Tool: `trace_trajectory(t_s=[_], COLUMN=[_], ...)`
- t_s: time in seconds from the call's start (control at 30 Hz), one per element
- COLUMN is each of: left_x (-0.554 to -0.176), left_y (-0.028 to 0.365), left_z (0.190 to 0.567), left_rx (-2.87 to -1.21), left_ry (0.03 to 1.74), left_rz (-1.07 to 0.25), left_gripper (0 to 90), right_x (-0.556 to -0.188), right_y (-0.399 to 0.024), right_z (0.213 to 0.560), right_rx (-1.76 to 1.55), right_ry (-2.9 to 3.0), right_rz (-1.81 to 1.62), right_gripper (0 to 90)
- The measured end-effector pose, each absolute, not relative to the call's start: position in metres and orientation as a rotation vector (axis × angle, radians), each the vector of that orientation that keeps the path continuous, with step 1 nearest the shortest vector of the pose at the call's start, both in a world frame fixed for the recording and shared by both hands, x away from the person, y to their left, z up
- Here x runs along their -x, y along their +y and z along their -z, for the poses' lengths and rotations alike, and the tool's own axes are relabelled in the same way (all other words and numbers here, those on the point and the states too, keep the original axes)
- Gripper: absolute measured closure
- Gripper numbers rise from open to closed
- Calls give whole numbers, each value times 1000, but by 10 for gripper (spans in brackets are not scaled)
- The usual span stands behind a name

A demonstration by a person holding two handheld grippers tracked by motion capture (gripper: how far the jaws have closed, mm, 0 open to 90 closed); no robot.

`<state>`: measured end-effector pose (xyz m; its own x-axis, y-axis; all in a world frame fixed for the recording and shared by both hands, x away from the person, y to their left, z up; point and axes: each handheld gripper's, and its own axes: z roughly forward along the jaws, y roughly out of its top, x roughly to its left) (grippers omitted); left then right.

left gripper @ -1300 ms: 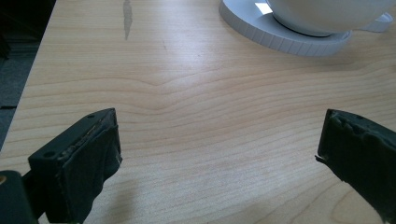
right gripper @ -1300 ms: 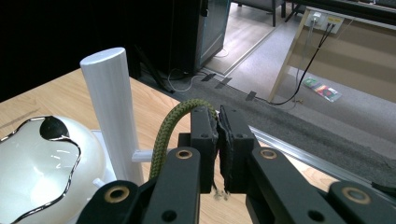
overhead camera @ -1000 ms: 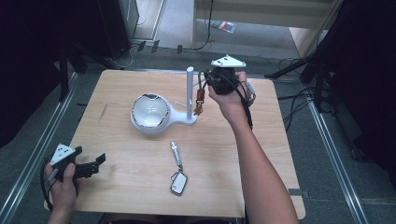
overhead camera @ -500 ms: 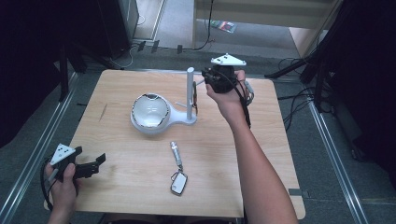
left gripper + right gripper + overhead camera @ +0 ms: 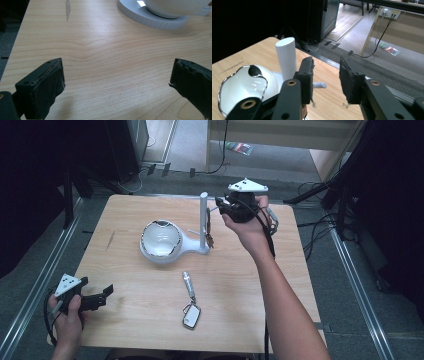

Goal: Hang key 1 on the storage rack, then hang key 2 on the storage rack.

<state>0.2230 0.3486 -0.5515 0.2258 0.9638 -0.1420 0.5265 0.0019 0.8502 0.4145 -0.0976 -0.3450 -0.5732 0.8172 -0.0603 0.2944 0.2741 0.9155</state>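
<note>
A white stand has a round bowl [image 5: 160,239] and an upright post [image 5: 203,220] with a short side peg [image 5: 319,85]. A small brownish bunch [image 5: 210,240] hangs beside the post, below the peg. My right gripper [image 5: 220,206] is held just right of the post top. Its jaws have just been opening, and nothing lies between its pads [image 5: 348,80]. A silver key with a white fob [image 5: 191,316] lies on the table's near middle. My left gripper [image 5: 105,292] rests open at the near left corner, its jaws wide apart over bare wood [image 5: 117,75].
The wooden table [image 5: 300,270] has metal rails along both sides. Cables and dark equipment stand on the floor beyond its far edge. The stand's ribbed base [image 5: 152,18] lies ahead of the left gripper. Bare wood spreads between the stand and the fob.
The right gripper's jaws have parted beside the post, and the hand has hardly shifted. The left hand and the key with the fob lie as before.
</note>
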Motion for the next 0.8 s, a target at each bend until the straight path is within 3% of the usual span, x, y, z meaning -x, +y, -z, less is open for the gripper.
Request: trace_trajectory(t_s=[0.5,0.8], left_x=[-223,-223], left_y=[349,348], left_z=[552,552], left_rx=[-1648,-1643], left_ry=[1415,1415], left_rz=[-647,-650], left_gripper=[0,0], right_x=[-396,-388], right_y=[-103,-106], right_z=[343,349], right_rx=[-1071,-1121], right_ry=[2092,2132], right_rz=[-1234,-1197], right_gripper=[383,336])
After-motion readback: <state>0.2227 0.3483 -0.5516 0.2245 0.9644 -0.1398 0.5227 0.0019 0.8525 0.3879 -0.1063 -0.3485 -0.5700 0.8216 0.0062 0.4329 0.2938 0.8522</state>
